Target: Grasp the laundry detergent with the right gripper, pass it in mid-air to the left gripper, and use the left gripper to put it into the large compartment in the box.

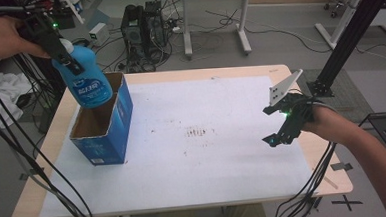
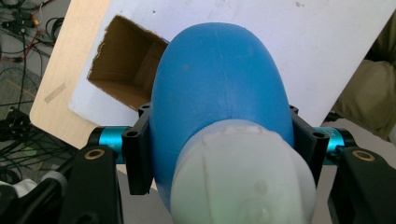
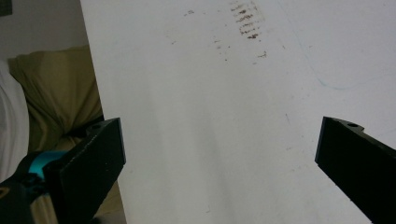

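Right gripper (image 1: 277,125) hangs idle at the near right of the counter (image 1: 304,175), its jaws spread wide with nothing but the bare white sheet (image 3: 224,121) between them in the right gripper view; it seems parked there to stay clear of the work on the other side. That white sheet covers most of the wooden counter, and a patch of brownish smudges (image 1: 198,132) sits near its middle. Farther off at the left, a blue carton (image 1: 104,128) stands upright on the sheet with its top open, showing brown cardboard inside. Above its far left corner, the left gripper (image 1: 67,59) pinches a blue plastic bottle (image 1: 85,76) just below its white cap (image 2: 243,177), one jaw on each side of the shoulder. The bottle hangs base-down and leans a little, with its bottom level with the carton's rim or just inside it; I cannot tell whether it touches the cardboard. Holding it by the narrow shoulder leaves the wide body free to pass into the opening, so the bottle is likely being lowered into the carton. In the left gripper view the carton's mouth (image 2: 126,65) lies beyond and left of the bottle, so the alignment may need a small correction. Beyond the counter, on the floor, stand computer towers (image 1: 144,23) and tangled cables.
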{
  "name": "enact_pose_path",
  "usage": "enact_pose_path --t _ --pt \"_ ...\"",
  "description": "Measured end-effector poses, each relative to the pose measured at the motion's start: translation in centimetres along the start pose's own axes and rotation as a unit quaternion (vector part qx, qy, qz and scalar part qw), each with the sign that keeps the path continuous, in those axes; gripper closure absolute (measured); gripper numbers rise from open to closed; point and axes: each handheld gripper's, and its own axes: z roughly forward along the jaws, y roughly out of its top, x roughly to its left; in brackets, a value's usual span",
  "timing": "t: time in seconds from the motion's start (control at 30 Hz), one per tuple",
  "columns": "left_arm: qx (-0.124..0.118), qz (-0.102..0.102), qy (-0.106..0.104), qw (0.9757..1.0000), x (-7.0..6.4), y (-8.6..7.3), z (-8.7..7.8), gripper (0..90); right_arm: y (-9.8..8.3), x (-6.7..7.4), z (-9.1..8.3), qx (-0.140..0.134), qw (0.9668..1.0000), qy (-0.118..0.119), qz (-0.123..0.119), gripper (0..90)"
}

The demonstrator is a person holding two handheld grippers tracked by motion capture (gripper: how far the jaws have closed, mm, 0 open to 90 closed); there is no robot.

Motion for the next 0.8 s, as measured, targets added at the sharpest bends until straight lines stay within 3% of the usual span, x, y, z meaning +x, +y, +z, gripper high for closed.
enact_pose_path --t 0.03,0.1,0.2,0.27,0.37,0.4,0.5,0.53,0.63,0.67,0.7,0.8 --pt "-0.003 -0.007 -0.001 1.0 0.1 -0.1 0.2 37.9 -0.1 0.2 -0.1 0.004 0.9999 0.008 0.013 0.7" --pt "0.001 -0.012 -0.002 0.9999 0.2 -0.2 0.6 37.9 -0.3 0.3 -0.2 0.004 0.9998 0.008 0.016 0.7" --pt "0.013 -0.012 -0.003 0.9998 0.5 -0.4 1.3 37.9 -0.6 0.2 -0.3 0.001 0.9999 0.004 0.014 0.7" --pt "0.007 -0.025 -0.001 0.9997 0.5 -0.6 2.0 37.9 -0.6 0.3 -0.4 -0.001 0.9999 0.0 0.012 0.7" --pt "0.012 -0.021 0.001 0.9997 0.9 -0.8 2.4 37.9 -0.6 0.3 -0.4 -0.002 0.9999 0.0 0.013 0.7" --pt "0.003 -0.03 0.002 0.9995 0.8 -0.9 2.8 37.9 -0.6 0.3 -0.4 -0.001 1.0 -0.001 0.01 0.7" --pt "0.005 -0.029 0.001 0.9996 0.9 -1.1 3.3 37.9 -0.6 0.3 -0.4 0.002 0.9999 0.002 0.015 0.7" --pt "0.013 -0.02 0.0 0.9997 1.1 -1.1 3.4 37.9 -0.6 0.3 -0.4 0.003 0.9999 0.002 0.014 0.7" --pt "0.004 -0.032 -0.002 0.9995 1.0 -1.1 4.0 37.9 -0.5 0.2 -0.3 0.003 0.9999 0.002 0.013 0.7" --pt "0.009 -0.025 -0.002 0.9997 1.2 -1.1 4.1 37.9 -0.4 0.2 -0.2 0.003 1.0 0.003 0.009 0.7" --pt "0.004 -0.033 -0.005 0.9994 1.1 -1.1 4.4 37.9 -0.3 0.2 -0.2 0.005 0.9999 0.002 0.012 0.7" --pt "0.009 -0.032 -0.006 0.9994 1.2 -1.1 5.2 37.9 -0.2 0.2 -0.1 0.005 0.9999 0.003 0.01 0.7"
